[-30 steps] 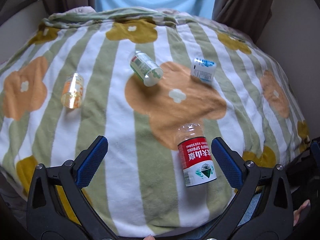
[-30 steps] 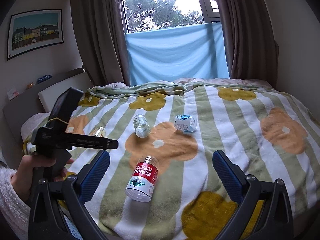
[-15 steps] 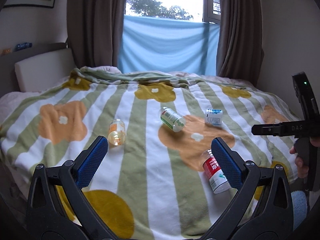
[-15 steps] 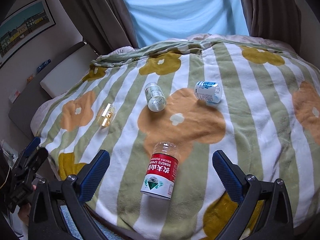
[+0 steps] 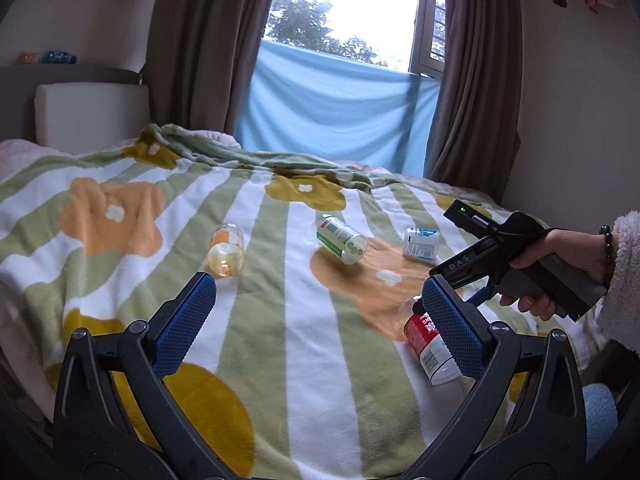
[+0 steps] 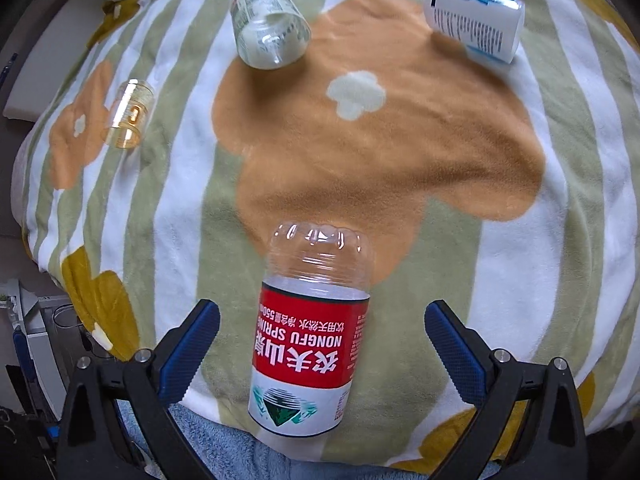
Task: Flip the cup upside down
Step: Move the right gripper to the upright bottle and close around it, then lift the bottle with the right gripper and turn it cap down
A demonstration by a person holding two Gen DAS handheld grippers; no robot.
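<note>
Four cut-bottle cups lie on their sides on a flower-striped blanket (image 6: 380, 140). The red-labelled cup (image 6: 308, 344) lies nearest, between the wide-apart fingers of my right gripper (image 6: 322, 344), which is open and not touching it. In the left wrist view the same red cup (image 5: 428, 348) is partly hidden behind my left gripper's right finger. My left gripper (image 5: 320, 324) is open and holds nothing. Farther off lie a green-labelled cup (image 6: 268, 26), a blue-and-white cup (image 6: 476, 20) and an amber cup (image 6: 130, 114).
A person's hand (image 5: 560, 256) in a fluffy sleeve holds the right gripper tool at the bed's right side. Curtains and a blue cloth (image 5: 332, 116) hang over the window behind the bed. A white headboard cushion (image 5: 88, 116) stands at back left. A light blue towel (image 6: 240, 448) lies at the bed's near edge.
The right gripper has moved down and forward, so the red cup now lies between its fingers. The left gripper has tilted up a little more toward the window.
</note>
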